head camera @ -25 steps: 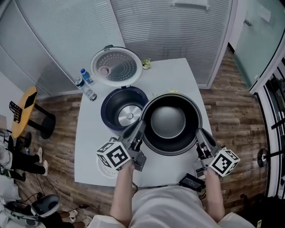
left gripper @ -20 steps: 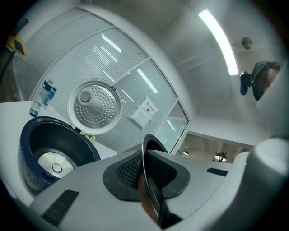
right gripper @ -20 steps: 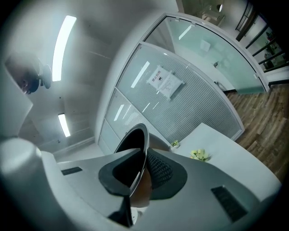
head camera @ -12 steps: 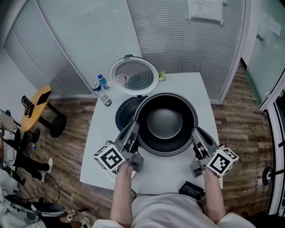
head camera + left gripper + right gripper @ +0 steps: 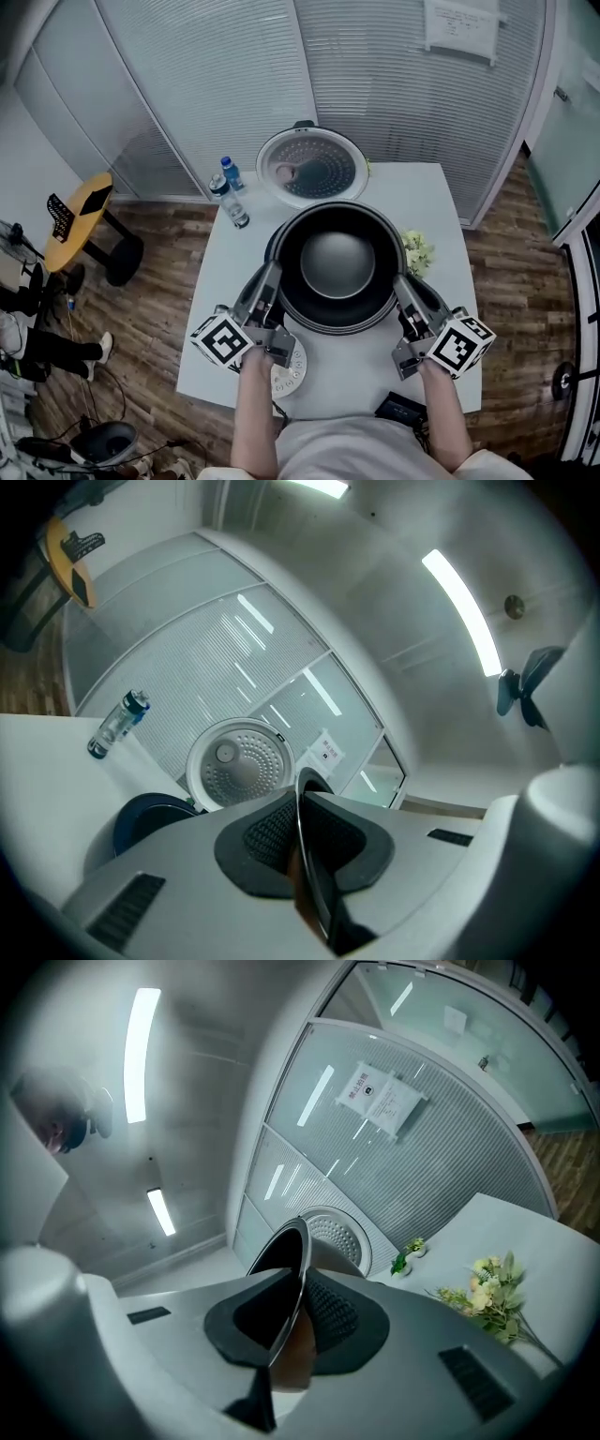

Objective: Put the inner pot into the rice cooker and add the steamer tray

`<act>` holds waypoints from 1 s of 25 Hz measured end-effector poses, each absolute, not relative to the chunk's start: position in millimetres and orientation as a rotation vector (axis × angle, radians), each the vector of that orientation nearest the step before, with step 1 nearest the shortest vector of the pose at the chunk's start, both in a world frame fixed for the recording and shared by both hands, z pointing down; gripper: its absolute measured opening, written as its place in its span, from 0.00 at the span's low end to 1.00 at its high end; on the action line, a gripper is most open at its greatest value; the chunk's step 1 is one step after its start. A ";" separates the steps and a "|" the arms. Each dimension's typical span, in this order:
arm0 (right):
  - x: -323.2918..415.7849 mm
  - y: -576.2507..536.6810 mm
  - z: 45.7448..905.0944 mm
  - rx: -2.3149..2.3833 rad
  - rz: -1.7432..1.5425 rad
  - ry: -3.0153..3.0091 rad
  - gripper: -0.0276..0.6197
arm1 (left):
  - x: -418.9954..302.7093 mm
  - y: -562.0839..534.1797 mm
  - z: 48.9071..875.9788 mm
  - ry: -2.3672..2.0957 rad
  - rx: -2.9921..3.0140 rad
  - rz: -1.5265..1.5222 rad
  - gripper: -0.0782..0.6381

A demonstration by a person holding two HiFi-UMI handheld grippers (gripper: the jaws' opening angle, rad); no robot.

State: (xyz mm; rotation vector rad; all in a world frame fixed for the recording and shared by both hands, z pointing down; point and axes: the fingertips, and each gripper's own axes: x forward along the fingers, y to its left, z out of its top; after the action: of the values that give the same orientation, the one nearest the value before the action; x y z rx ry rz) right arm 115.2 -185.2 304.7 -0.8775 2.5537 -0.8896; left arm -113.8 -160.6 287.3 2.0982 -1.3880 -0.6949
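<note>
The dark grey inner pot (image 5: 337, 267) hangs above the table, gripped on opposite sides of its rim. My left gripper (image 5: 267, 284) is shut on the left rim (image 5: 300, 803), which shows as a thin edge between the black pads (image 5: 267, 841). My right gripper (image 5: 405, 291) is shut on the right rim (image 5: 298, 1260). The dark blue rice cooker body (image 5: 273, 246) lies almost wholly hidden under the pot, and it shows in the left gripper view (image 5: 150, 817). Its open lid (image 5: 312, 167) stands behind. A white round tray with holes (image 5: 291, 367) lies on the table by my left gripper.
Two water bottles (image 5: 230, 192) stand at the table's back left corner. Pale flowers (image 5: 417, 251) lie to the right of the pot, and a small green plant (image 5: 408, 1252) sits near the lid. A black device (image 5: 403, 410) rests at the front edge. A yellow stool (image 5: 80, 211) stands on the floor at left.
Both grippers have carried the pot from the right of the cooker body to a spot over it, slightly higher. Their grip on the rim has stayed the same.
</note>
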 end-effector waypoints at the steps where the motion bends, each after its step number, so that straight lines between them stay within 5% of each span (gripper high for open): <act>1: 110.8 -186.8 306.4 -0.881 -0.885 2.557 0.12 | -118.3 -162.3 290.0 -1.385 2.097 -0.697 0.15; 25: 40.7 -233.0 339.9 -1.036 -0.937 2.579 0.12 | -189.5 -212.9 344.0 -1.290 2.002 -0.675 0.15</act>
State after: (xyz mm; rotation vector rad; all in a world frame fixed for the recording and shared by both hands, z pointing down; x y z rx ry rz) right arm 40.7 -233.0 339.9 -1.0356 2.5795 -0.9368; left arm -189.5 -212.9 344.0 2.0016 -1.2901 -0.6747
